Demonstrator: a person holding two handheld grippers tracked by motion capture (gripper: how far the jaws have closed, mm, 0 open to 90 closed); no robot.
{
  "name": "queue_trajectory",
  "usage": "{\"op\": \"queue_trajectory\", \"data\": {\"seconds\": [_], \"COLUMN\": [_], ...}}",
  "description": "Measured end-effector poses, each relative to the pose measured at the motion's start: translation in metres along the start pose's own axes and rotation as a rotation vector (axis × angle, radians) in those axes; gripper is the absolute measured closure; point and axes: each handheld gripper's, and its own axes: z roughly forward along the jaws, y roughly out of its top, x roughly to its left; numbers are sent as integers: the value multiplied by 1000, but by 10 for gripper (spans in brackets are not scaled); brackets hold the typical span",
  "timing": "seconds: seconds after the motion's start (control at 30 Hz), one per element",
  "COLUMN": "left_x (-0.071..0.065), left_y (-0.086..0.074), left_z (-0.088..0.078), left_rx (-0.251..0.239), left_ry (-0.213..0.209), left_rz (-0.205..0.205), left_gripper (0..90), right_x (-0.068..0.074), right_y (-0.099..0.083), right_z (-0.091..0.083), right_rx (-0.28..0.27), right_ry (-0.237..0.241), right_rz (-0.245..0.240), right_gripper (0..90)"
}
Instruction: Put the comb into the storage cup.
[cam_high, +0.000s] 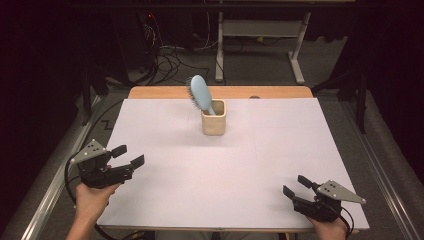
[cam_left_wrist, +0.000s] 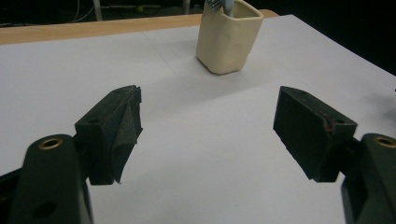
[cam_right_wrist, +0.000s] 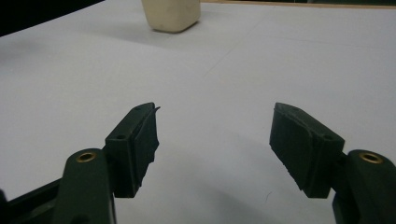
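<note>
A light blue hairbrush (cam_high: 201, 94) stands handle-down in a cream square cup (cam_high: 213, 118) at the back middle of the white table (cam_high: 220, 165), its head leaning left. The cup (cam_left_wrist: 228, 41) is ahead of my left gripper (cam_left_wrist: 208, 123), whose jaws are open with nothing between them. In the high view the left gripper (cam_high: 128, 156) is at the table's left edge, held by a hand. My right gripper (cam_high: 297, 185) is near the front right corner, also open and empty. The right gripper view has the cup's base (cam_right_wrist: 171, 15) far ahead of the right gripper (cam_right_wrist: 215, 137).
A wooden strip (cam_high: 220, 92) runs along the table's far edge. Beyond it are a white desk frame (cam_high: 260, 40) and cables on the dark floor. A metal rail (cam_high: 55, 185) lies along the left side.
</note>
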Motion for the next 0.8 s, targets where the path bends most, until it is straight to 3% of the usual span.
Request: {"op": "queue_trajectory", "data": {"seconds": [0.8], "left_x": [4], "left_y": [-24], "left_z": [0], "left_rx": [24], "left_ry": [30], "left_rz": [-14], "left_gripper": [241], "right_x": [0], "right_y": [0], "right_z": [0], "right_rx": [1], "right_ry": [0], "right_rz": [-3], "right_gripper": [328]}}
